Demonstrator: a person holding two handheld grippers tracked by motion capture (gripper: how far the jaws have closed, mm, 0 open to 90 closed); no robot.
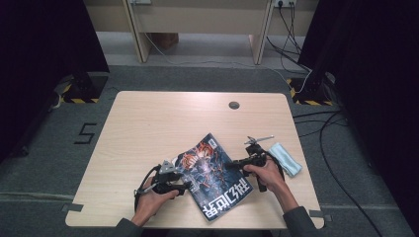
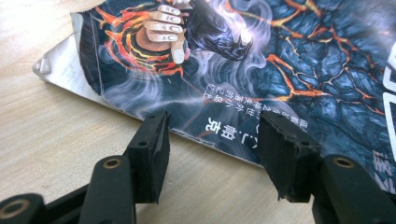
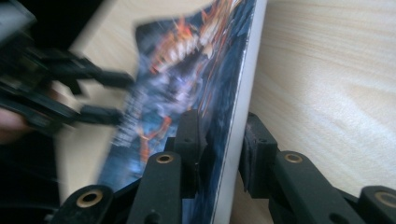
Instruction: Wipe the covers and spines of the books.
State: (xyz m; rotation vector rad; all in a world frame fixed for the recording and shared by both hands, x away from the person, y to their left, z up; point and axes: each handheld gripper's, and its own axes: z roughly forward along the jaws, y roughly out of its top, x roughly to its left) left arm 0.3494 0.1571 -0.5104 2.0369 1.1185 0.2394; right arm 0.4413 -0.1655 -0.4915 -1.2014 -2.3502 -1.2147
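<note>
A magazine [image 1: 213,177] with a dark, fiery cover was seen lying askew on the worktop [image 1: 148,123], close to its near edge and somewhat right of the middle of that edge. The left gripper [image 1: 184,187] was held at the magazine's left edge, in the person's left hand [image 1: 150,200]. In the left gripper view its two black jaws were seen spread apart and level with the table surface, the magazine's edge [image 2: 224,140] lying just beyond and between the pads; no pad was seen pressing on it.

The right gripper [image 1: 232,164] was held at the magazine's right edge, in the person's right hand [image 1: 269,174]. In the right gripper view the magazine's edge [image 3: 238,135] was seen raised between the two jaws, one pad set on the cover side and the other against the white page edge, so that the edge was pinched.

A folded pale blue cloth [image 1: 285,159] was seen lying near the right edge of the worktop, just beside the right hand. A small round grommet [image 1: 234,105] was set near the far edge.
</note>
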